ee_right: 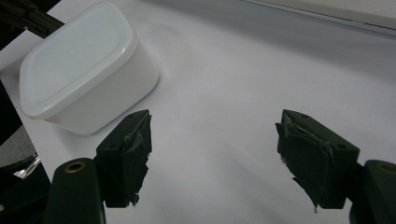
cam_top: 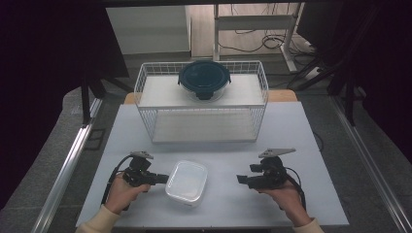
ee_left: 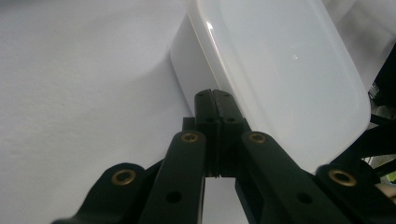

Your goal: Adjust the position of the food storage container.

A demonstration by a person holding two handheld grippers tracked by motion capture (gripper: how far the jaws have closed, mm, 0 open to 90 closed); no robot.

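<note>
— Both claws: what's hard to make out?
— Whether the left claw (ee_left: 215, 100), jaws together, touches the white lidded container (cam_top: 186, 182) on the tabletop (cam_top: 291, 126).
— Right claw (ee_right: 212, 154)?
— Jaws apart, held level, pointing at the container.

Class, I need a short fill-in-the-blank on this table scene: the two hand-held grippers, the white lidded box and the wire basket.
1. The left gripper has its jaws ____ at the side of the white box.
2. The right gripper has its jaws ____, with nothing between them.
3. The round dark-lidded container rests on the wire ____.

Missing words: shut; open; basket
</note>
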